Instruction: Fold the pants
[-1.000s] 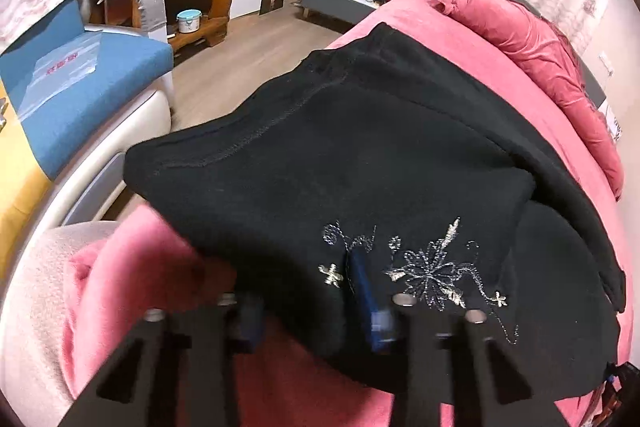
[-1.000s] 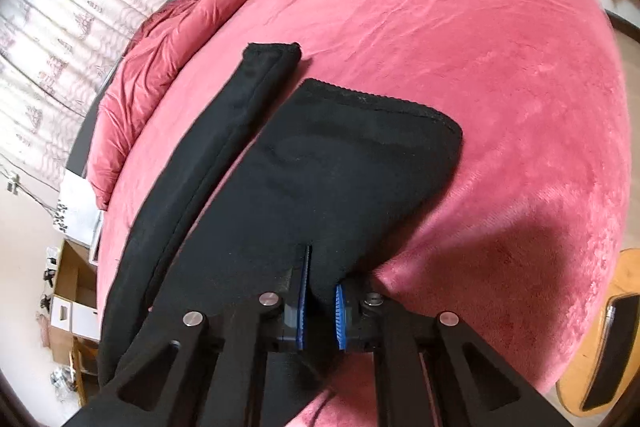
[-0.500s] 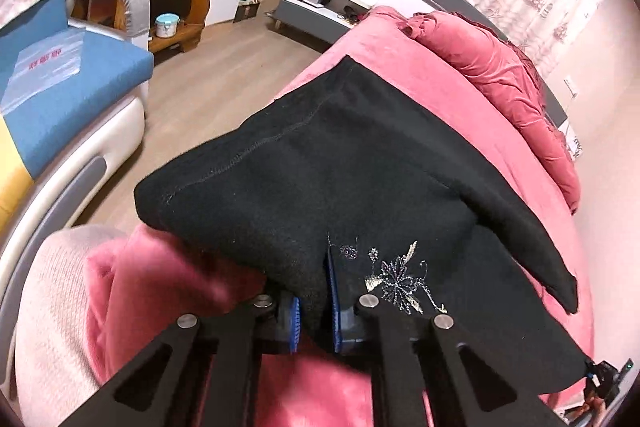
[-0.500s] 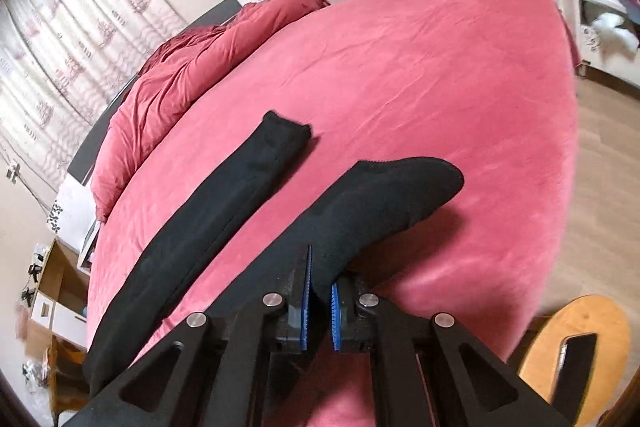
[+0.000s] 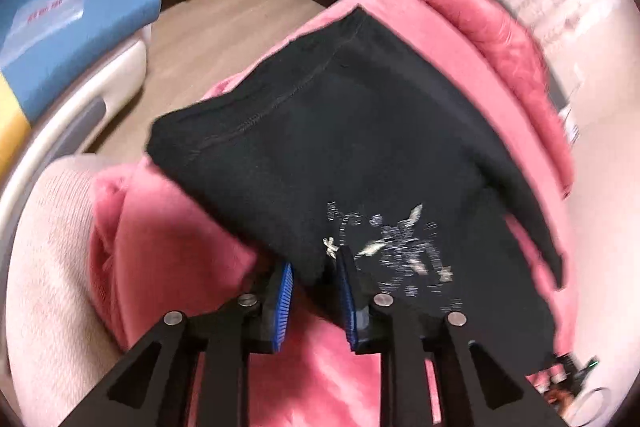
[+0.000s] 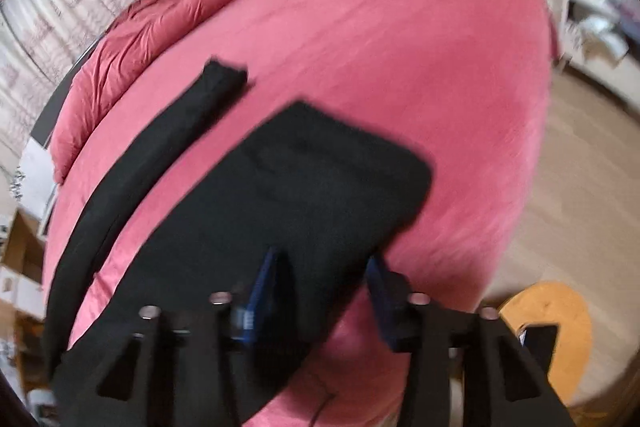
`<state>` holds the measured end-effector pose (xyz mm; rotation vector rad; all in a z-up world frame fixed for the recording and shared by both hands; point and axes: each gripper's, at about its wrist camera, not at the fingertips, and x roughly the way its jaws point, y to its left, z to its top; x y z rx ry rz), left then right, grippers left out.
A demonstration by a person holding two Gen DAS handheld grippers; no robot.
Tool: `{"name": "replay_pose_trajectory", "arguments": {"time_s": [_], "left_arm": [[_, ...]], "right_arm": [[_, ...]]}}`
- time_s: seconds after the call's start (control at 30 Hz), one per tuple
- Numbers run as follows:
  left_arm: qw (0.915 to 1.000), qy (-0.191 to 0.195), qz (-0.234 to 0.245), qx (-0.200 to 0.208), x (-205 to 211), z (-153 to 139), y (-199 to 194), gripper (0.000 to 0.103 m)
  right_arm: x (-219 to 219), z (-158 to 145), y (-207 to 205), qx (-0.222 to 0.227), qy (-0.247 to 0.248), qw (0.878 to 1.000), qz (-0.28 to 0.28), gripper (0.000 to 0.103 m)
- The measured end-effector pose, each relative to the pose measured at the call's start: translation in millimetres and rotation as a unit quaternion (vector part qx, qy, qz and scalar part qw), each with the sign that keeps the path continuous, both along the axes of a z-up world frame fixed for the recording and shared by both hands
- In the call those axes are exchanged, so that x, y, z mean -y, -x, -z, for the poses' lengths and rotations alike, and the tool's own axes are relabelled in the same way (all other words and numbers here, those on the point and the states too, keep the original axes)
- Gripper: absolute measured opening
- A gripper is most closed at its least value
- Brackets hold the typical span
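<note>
Pants point(image 5: 360, 147) between both tools' just-opened jaws.

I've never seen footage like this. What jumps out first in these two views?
Black pants spread over a big pink bed, one leg lying apart toward the red duvet at the headboard. Silver embroidery glints on the fabric just ahead of the left hand-held gripper, whose blue pads stand apart. The right hand-held gripper also stands open over the nearer leg.
</note>
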<state>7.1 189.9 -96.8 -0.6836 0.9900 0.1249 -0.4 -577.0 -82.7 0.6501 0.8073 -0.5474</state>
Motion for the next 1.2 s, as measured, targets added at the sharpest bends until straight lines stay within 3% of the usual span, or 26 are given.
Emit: {"name": "replay_pose_trajectory", "arguments": {"time_s": [0.13, 0.23, 0.43, 0.5, 0.63, 0.77, 0.87, 1.0, 1.2], "left_arm": [[0.9984, 0.004, -0.044, 0.035, -11, -20, 16, 0.026], [0.9963, -0.001, -0.058, 0.063, -17, -35, 4, 0.028], [0.9981, 0.012, -0.013, 0.059, -11, -47, -75, 0.034], [0.9977, 0.000, 0.019, 0.064, -3, -50, -111, 0.036], [0.9973, -0.030, 0.044, 0.049, 5, -53, -177, 0.036], [0.9989, -0.009, 0.040, 0.024, -2, -46, -234, 0.037], [0.9985, -0.029, 0.044, 0.014, -4, -41, -273, 0.037], [0.9953, -0.085, 0.046, -0.008, -4, -33, -324, 0.043], [0.9923, -0.063, 0.060, -0.088, -4, -6, -390, 0.048]], "right_arm": [[3, -28, 7, 0.016, 0.053, 0.998, 0.041, 0.050], [-3, -45, -3, 0.033, 0.061, 0.997, 0.026, 0.050], [-43, -48, -60, 0.026, 0.035, 0.997, -0.070, 0.051], [-58, -47, -81, 0.024, 0.026, 0.995, -0.096, 0.051], [-91, -42, -126, 0.013, 0.013, 0.990, -0.141, 0.052], [-123, -41, -167, -0.004, 0.017, 0.984, -0.179, 0.057], [-135, -39, -199, -0.017, 0.013, 0.981, -0.192, 0.058], [-142, -34, -252, -0.040, -0.003, 0.982, -0.184, 0.060], [-149, -36, -342, -0.079, -0.029, 0.984, -0.154, 0.062]]}}
